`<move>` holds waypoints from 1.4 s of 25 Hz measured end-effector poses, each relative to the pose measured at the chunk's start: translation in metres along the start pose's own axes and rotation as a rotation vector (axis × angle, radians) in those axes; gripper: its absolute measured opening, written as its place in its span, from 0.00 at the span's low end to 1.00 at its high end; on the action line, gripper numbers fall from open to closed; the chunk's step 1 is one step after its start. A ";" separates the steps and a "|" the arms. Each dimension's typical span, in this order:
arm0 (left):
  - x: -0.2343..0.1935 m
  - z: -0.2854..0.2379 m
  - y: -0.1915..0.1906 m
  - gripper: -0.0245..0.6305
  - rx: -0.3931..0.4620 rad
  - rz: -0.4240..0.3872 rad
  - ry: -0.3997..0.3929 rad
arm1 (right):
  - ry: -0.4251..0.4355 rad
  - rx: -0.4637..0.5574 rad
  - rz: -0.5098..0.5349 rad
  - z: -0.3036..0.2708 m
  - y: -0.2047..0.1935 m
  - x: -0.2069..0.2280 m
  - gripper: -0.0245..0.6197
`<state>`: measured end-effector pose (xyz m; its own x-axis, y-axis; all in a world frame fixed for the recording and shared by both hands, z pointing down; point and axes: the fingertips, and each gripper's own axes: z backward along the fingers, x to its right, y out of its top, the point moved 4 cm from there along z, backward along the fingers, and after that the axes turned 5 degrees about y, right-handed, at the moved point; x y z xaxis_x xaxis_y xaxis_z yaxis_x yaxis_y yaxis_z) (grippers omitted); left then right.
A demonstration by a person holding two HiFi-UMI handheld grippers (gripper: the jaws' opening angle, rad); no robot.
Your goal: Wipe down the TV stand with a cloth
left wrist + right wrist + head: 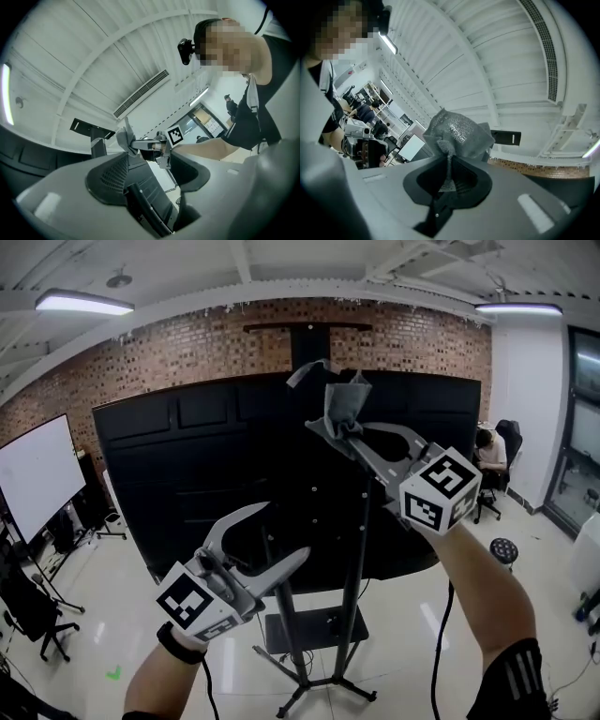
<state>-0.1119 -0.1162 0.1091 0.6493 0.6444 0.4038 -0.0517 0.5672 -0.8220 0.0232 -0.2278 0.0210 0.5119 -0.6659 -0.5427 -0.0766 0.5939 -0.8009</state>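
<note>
A large black TV (187, 484) hangs on a black wheeled stand (356, 615) in front of me. My right gripper (333, 432) is raised before the TV's upper edge, shut on a crumpled grey cloth (339, 409). In the right gripper view, the cloth (457, 133) bunches out above the pinched jaws of the right gripper (449, 171). My left gripper (286, 531) is lower, in front of the TV's bottom edge, open with nothing in it. The left gripper view shows the open left gripper (154, 161) pointing up toward the cloth (123, 139) and the right gripper (150, 145).
A brick wall (187, 343) stands behind the TV. A whiteboard (33, 470) and an office chair (33, 615) are at the left. At the back right a person (489, 451) sits at a desk, with a round stool (503, 549) nearby. The stand's base plate (319, 629) rests on the white floor.
</note>
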 end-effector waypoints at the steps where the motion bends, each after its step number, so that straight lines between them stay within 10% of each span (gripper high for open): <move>1: -0.006 -0.003 0.003 0.50 0.006 0.002 -0.003 | -0.007 -0.011 0.012 -0.008 0.004 0.008 0.08; 20: -0.083 -0.077 0.024 0.50 0.019 0.006 0.062 | -0.152 -0.340 0.349 -0.128 0.050 0.124 0.07; 35: -0.076 -0.058 -0.020 0.50 0.008 0.078 0.086 | -0.030 -0.504 0.647 -0.131 -0.026 0.059 0.07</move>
<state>-0.1158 -0.2060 0.0712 0.7057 0.6408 0.3022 -0.1109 0.5212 -0.8462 -0.0564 -0.3418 -0.0236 0.2564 -0.2444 -0.9352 -0.7361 0.5777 -0.3528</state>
